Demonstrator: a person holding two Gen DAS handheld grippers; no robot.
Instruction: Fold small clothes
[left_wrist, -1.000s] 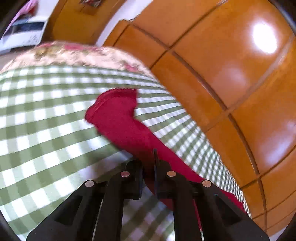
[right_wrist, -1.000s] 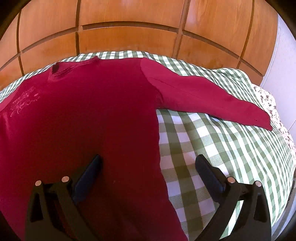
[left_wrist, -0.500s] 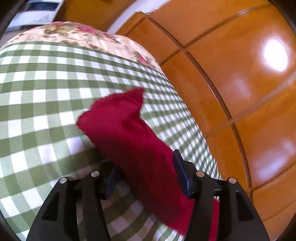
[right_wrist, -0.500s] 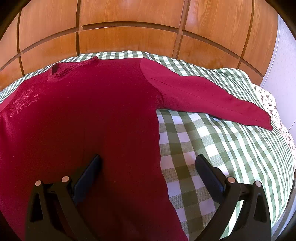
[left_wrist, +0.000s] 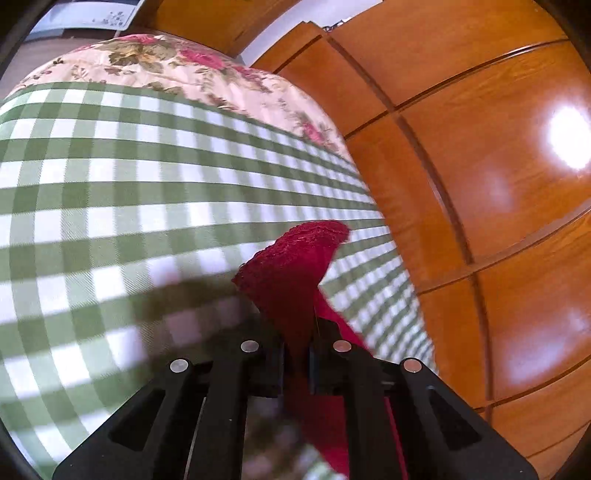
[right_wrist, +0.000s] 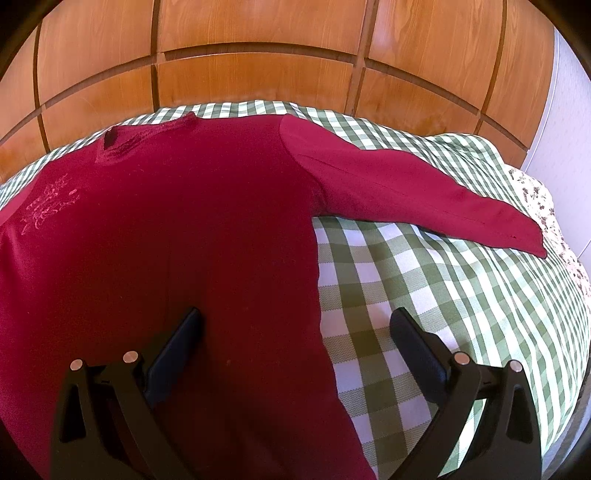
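**Sleeve caught, ready to fold in**

My left gripper (left_wrist: 297, 354) was spread a moment ago — now its jaws are clenched on the sleeve cuff (left_wrist: 295, 269), lifted mid-frame. My right gripper (right_wrist: 295, 332) hangs released over the red sweater (right_wrist: 166, 240), flat on the bed (right_wrist: 424, 295) — headboard (right_wrist: 258, 55) close above, checked cloth free lower right.

— What's under my grippers?
— A bed spread with a green-and-white checked cloth (right_wrist: 424, 295), a floral quilt (left_wrist: 177, 70) showing at its far edge.
— And on it?
— My dark red long-sleeved top (right_wrist: 184, 240), flat, one sleeve reaching toward the right edge.
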